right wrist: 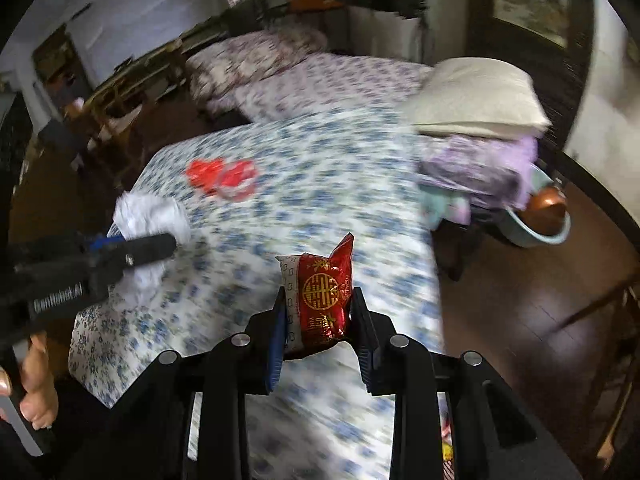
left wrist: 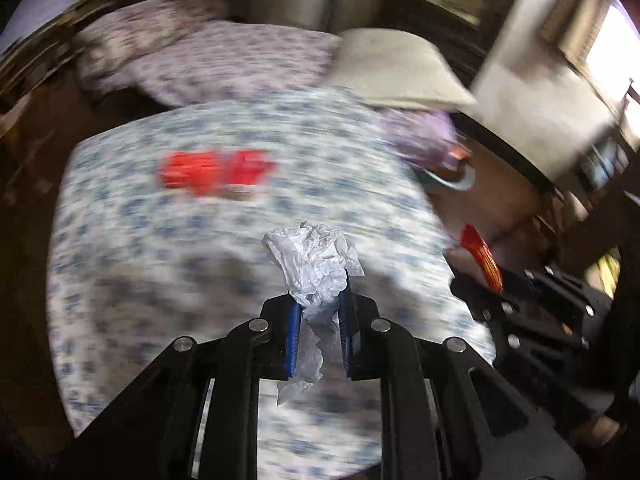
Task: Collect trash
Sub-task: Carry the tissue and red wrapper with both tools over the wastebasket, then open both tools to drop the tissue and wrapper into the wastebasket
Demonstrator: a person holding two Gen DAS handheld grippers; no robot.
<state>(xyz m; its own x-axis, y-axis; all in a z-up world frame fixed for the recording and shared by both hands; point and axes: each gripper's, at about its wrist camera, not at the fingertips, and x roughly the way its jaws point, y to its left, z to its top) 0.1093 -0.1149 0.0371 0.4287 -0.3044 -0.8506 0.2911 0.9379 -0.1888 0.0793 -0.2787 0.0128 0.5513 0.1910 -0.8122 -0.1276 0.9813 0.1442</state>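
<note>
Beside the bed [right wrist: 320, 152]: basin [right wrist: 536, 236] (right view only).

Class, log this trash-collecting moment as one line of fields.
left tongs: shut on white crumpled plastic | right tongs: shut on red packet | on bed: red wrapper

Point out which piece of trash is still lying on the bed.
The crumpled red wrapper on the floral sheet. The white tissue is in the left claw, the red packet in the right claw.
</note>
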